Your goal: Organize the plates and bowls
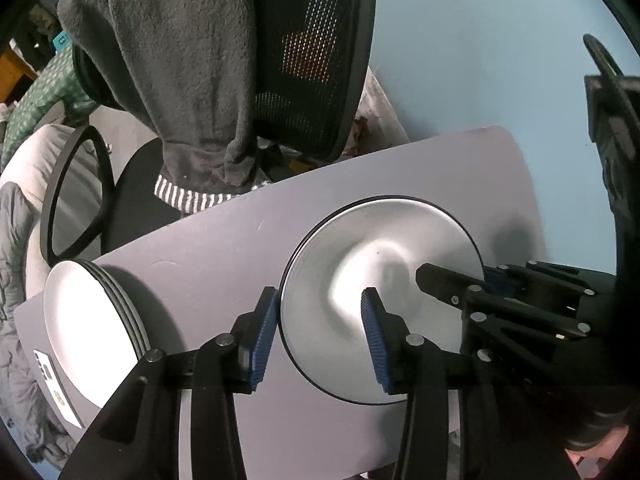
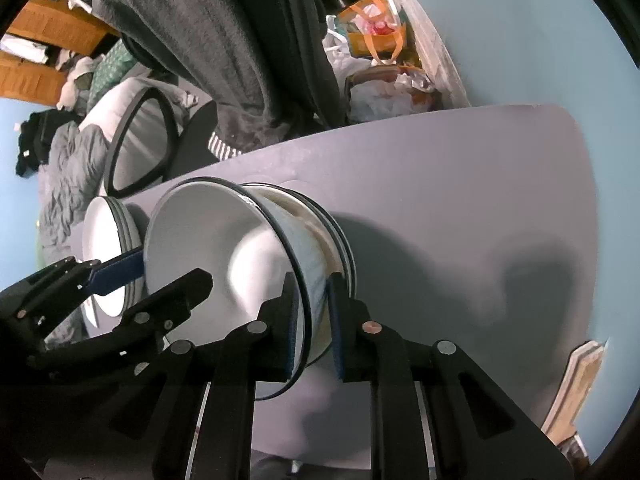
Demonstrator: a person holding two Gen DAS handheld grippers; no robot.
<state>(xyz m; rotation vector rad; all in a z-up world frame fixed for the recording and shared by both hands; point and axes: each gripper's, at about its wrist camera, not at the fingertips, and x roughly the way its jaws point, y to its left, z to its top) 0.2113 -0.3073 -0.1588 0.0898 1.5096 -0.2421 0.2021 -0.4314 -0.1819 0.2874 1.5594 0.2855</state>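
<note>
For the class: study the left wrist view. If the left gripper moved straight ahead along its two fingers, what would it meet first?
Most likely the bowl: the left gripper is open, with the bowl's rim already between its blue pads, one finger outside and one over the inside. Going on, the rim would slide deeper into the jaws. Depth is hard to judge through the fisheye.

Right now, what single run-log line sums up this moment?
right gripper: shut on bowl rim | left gripper: open around opposite rim | bowl over plates | second plate stack aside
</note>
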